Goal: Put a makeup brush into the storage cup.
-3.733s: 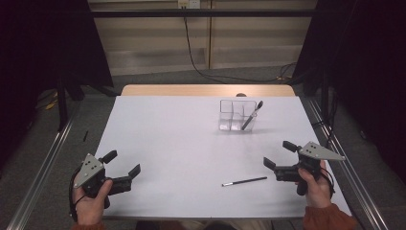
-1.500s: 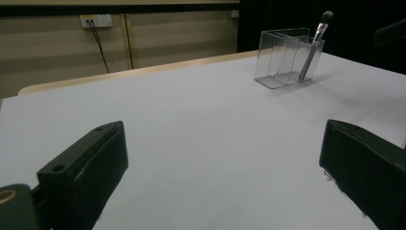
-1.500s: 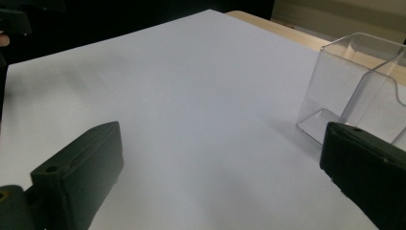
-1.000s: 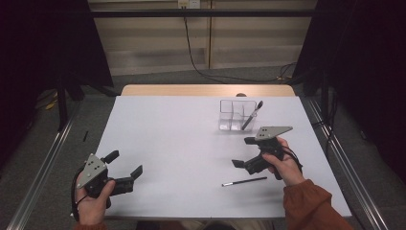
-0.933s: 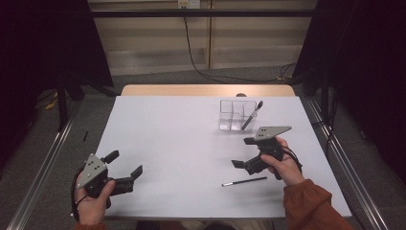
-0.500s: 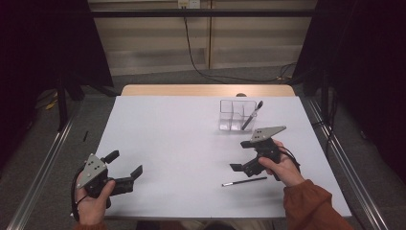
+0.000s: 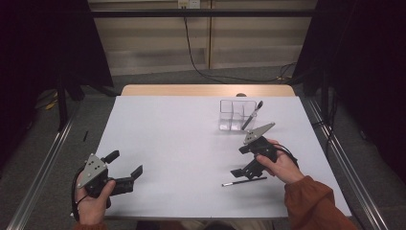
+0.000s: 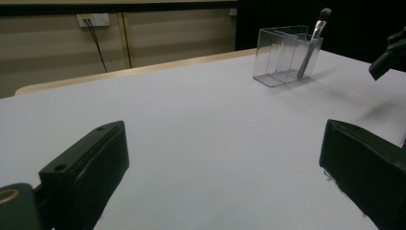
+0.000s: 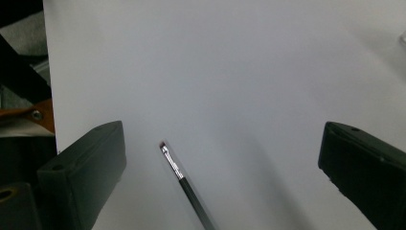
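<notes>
A thin black brush (image 7: 244,181) with a metal ferrule lies flat on the white table near the front right. My right gripper (image 7: 239,161) hovers open just above and behind it. In the right gripper view the brush (image 9: 184,184) lies between the wide-apart jaws of the right gripper (image 9: 220,167), left of centre, tip pointing away. A clear plastic organiser (image 7: 233,115) stands at the back right with a second brush (image 7: 252,115) leaning in it. My left gripper (image 7: 125,164) rests open at the front left, holding nothing. The left gripper view shows the organiser (image 8: 287,55) and its brush (image 8: 311,43) far off.
White sheet (image 7: 182,143) covers the table, and a wooden edge (image 7: 206,90) shows at the back. Metal rails run along both sides of the table. A jaw of the right gripper (image 8: 388,57) shows at the right edge of the left gripper view.
My right gripper has moved from the table's right front edge leftward and now sits over the lying brush, jaws still open. The left gripper has not moved.
</notes>
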### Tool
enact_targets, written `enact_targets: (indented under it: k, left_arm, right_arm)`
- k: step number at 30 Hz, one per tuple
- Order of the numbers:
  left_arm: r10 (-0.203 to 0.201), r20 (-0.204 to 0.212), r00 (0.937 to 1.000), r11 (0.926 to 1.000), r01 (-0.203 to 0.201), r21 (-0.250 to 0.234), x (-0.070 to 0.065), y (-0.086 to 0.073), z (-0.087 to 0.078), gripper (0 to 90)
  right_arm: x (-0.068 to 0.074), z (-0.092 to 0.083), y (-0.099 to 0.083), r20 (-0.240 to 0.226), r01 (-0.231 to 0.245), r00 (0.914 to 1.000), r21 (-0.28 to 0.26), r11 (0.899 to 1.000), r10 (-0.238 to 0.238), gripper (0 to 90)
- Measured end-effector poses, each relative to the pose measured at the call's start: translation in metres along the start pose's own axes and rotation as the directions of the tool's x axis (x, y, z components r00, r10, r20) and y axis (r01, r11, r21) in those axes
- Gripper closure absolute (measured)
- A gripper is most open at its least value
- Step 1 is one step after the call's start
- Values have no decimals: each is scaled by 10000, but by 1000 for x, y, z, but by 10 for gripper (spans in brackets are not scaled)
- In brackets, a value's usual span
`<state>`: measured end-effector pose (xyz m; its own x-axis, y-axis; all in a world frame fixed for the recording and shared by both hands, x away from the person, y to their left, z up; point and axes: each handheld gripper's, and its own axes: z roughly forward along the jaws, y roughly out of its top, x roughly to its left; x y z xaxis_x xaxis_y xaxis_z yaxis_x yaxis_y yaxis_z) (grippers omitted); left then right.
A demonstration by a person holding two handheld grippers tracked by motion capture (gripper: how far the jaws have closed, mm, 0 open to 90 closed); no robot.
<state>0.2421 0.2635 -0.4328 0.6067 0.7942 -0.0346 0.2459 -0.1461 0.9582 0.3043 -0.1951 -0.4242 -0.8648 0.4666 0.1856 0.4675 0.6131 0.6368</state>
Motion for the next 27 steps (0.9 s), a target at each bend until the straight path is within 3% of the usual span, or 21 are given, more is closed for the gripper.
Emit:
enact_targets:
  k: [7, 9, 17, 27]
  left_arm:
    - [-17, 4, 10000, 10000, 17, 18, 0, 0, 0, 29]
    - [-8, -4, 10000, 10000, 8, 17, 0, 0, 0, 29]
    - [-16, 31, 10000, 10000, 16, 26, -1, 0, 1, 29]
    - [43, 50, 10000, 10000, -44, 62, 0, 0, 1, 29]
  right_arm:
    - [3, 4, 3, -73, 804, 9968, 611, 9949, -801, 24]
    - [4, 5, 5, 91, 1036, 9945, 848, 9910, -1047, 27]
    - [7, 8, 8, -209, 1653, 9862, 1405, 9762, -1640, 47]
    - [10, 16, 9, -367, 1866, 9824, 1926, 9634, -1829, 54]
